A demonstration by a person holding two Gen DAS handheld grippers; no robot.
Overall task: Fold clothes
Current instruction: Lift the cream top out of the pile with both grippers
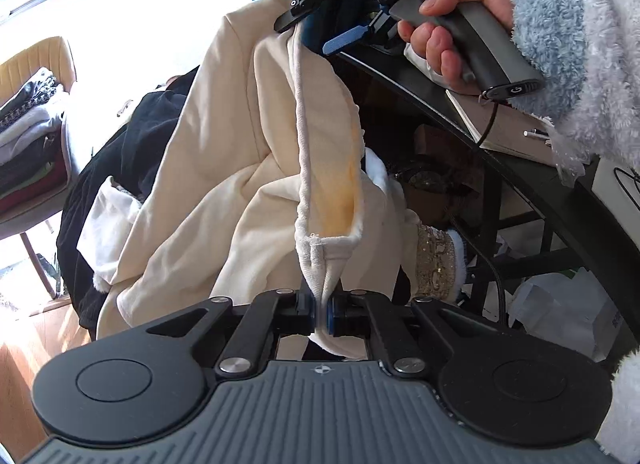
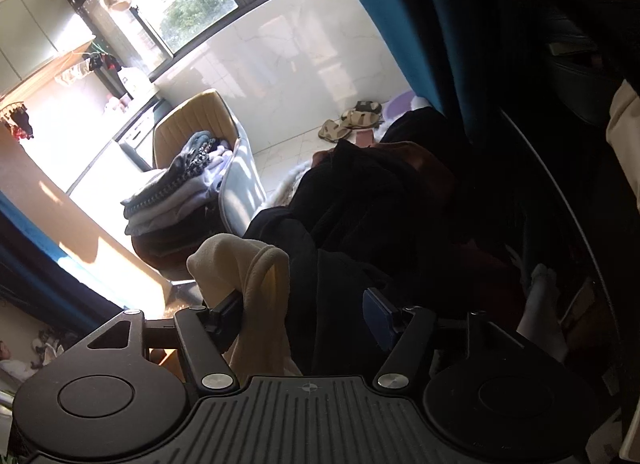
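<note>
1. Left gripper (image 1: 320, 314): jaws pressed together, pinching a hemmed corner of the cream garment (image 1: 224, 167) between the blue pads.
2. Cream garment: hanging in the air, stretched from the left gripper's pinch up toward the right gripper (image 1: 320, 29); hem edge running as a taut band between the two.
3. Right gripper, seen from the left wrist view: jaws spread; one black finger touching the garment's top edge, blue-padded finger standing apart from the cloth.
4. Right wrist view: right gripper (image 2: 304, 320) jaws wide; fold of cream garment (image 2: 248, 284) draped over the left-hand finger, other pad clear of it. No pinch.
5. Hand (image 1: 448, 35) wrapped round the right gripper's grey handle; fluffy blue-white sleeve (image 1: 568, 43) at the wrist.
6. Behind the garment: dark clothes (image 1: 120, 135) heaped below and to the left; same dark heap (image 2: 360, 203) filling the middle of the right wrist view.
7. Chair (image 2: 192, 119) near the window, tan back, holding a stack (image 2: 180, 191) of folded clothes; same chair (image 1: 36, 59) at the left edge of the left wrist view.
8. Sandals (image 2: 352, 119) on the pale floor beyond the heap, beside the blue curtain (image 2: 400, 23).
9. Black desk (image 1: 520, 167) edge at right in the left wrist view; clutter underneath, not identifiable.
</note>
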